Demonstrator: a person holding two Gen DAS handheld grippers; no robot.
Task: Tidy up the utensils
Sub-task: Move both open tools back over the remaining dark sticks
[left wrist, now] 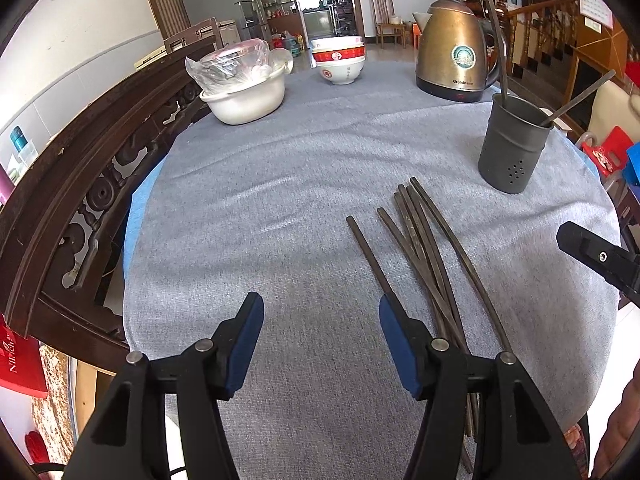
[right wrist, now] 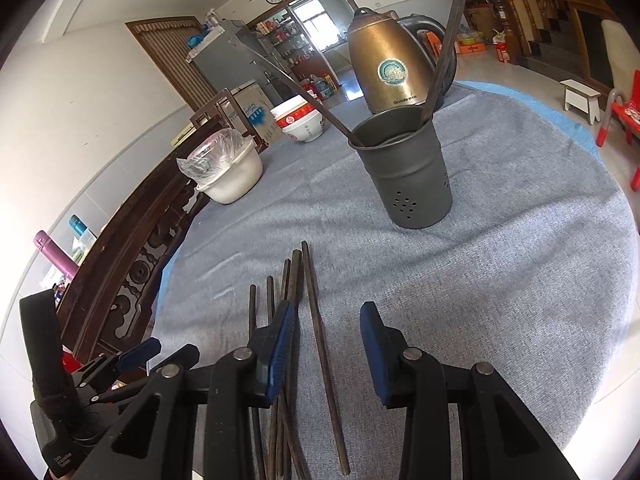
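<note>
Dark chopsticks (left wrist: 420,240) lie in a loose fan on the grey cloth (left wrist: 280,200) of the desk, at about 5 o'clock from the middle of the left wrist view, their far ends splayed toward the holder and their near ends crossing under the gripper; the grey holder (left wrist: 514,148) stands upright at 2 o'clock, already carrying two sticks that lean out of it; kettle (left wrist: 456,48) and stacked bowls (left wrist: 340,60) sit well behind, at 12 to 1 o'clock.

Left gripper (left wrist: 322,316) hovers with jaws apart and nothing between the pads, the pile just beside its right finger; right gripper (right wrist: 328,324) also stands apart and empty, one stick lying on the cloth in the gap between its fingers, not pinched.

These look light, thin and rigid, likely smooth and prone to roll or pivot in the pads; a bunched pile may drag neighbours along; I'd judge the outermost single stick the easiest pick, taken near its middle or a little toward the thick squared end, across its width, so it hangs balanced and can be tipped upright for the holder's mouth.
</note>
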